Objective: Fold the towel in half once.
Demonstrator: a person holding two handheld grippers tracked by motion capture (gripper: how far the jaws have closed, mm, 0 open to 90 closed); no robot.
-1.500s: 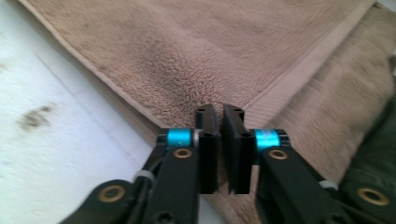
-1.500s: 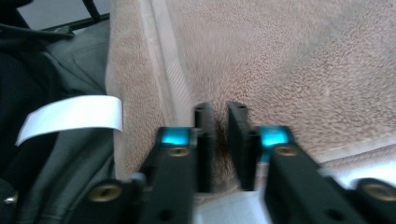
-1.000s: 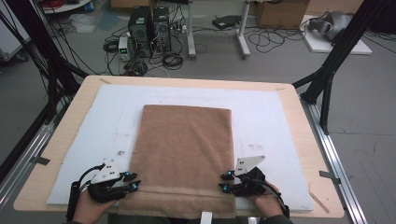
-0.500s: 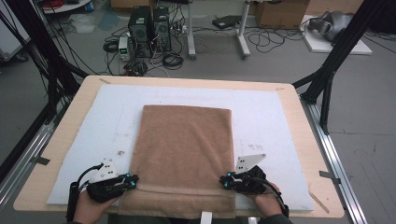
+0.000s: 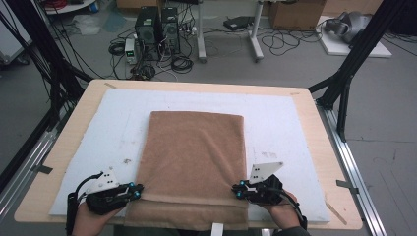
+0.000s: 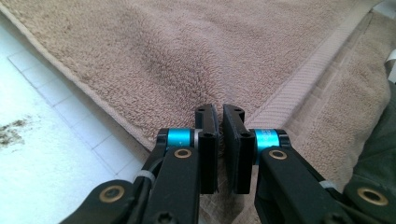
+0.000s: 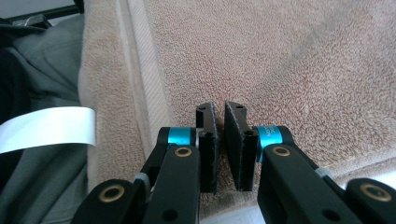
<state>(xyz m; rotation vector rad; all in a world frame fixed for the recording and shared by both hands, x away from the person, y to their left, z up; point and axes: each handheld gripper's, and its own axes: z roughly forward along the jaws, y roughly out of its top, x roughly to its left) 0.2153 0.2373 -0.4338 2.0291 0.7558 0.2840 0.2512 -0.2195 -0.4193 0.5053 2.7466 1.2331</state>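
Two grippers sit at the near corners of a brown towel (image 5: 194, 162) spread flat on the white mat (image 5: 280, 118). The left gripper (image 5: 135, 191) has its jaws pressed almost together, nipping the towel's left edge just ahead of the woven band (image 6: 299, 88). The right gripper (image 5: 237, 189) is likewise nearly closed, its jaws pinching the towel's right edge, with the pile stretching away beyond its tips.

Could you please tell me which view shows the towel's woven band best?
The left gripper view: the band runs sharp and close beside the left claw. The right gripper view shows a stretch of it beside the right claw. The high view shows it as a faint line.
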